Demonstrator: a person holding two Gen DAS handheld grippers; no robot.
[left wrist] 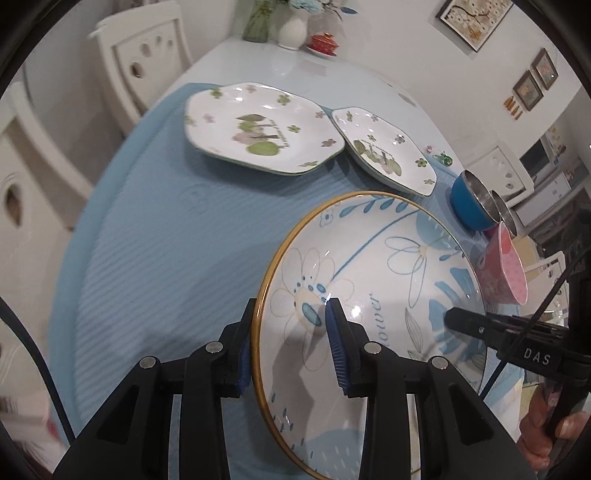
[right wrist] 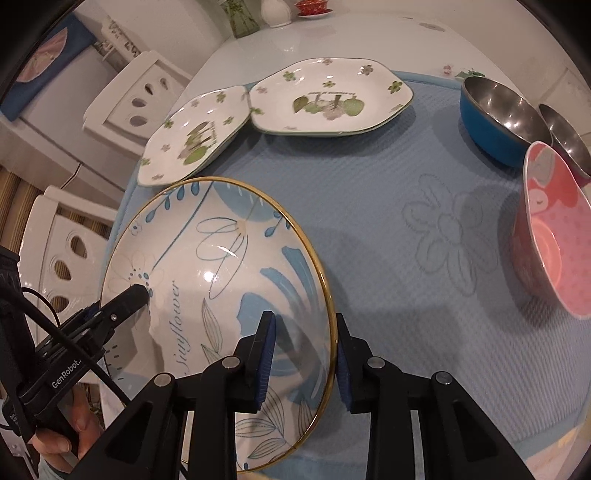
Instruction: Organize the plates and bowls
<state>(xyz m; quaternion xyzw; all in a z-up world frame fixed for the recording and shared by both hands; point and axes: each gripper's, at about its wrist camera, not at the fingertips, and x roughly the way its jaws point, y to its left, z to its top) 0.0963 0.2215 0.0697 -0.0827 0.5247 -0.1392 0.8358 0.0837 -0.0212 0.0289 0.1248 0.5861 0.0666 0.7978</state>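
Plate (left wrist: 373, 295) with the gold rim and blue flowers fills my left wrist view, tilted above the blue mat (left wrist: 155, 258). My left hand-held gripper (left wrist: 291, 339) pinches its near-left rim, one pad under the edge and one on the painted face. The right hand-held gripper (left wrist: 480, 328) reaches in from the right and grips the opposite rim. Beyond, two green-flowered plates (left wrist: 255, 129) lie flat on the mat, their edges just beside each other. A blue bowl (left wrist: 469, 203) and a pink bowl (left wrist: 506, 266) sit at the right. The mat covers a glossy white counter (left wrist: 258, 59); at its far end stand a green vase (left wrist: 258, 22), a white vase (left wrist: 291, 31) and a red cup (left wrist: 323, 40). White chairs (left wrist: 144, 55) stand at the left, framed pictures (left wrist: 472, 18) hang on the wall.

From the right wrist, the plate (right wrist: 221, 266) sits at lower left. My right hand-held gripper (right wrist: 303, 354) clamps its right rim, the gold edge between the pads. The left hand-held gripper (right wrist: 122, 302) holds the far side, with a hand (right wrist: 62, 432) below it. The blue bowl (right wrist: 495, 118) and pink bowl (right wrist: 550, 236) stand along the mat's right edge.
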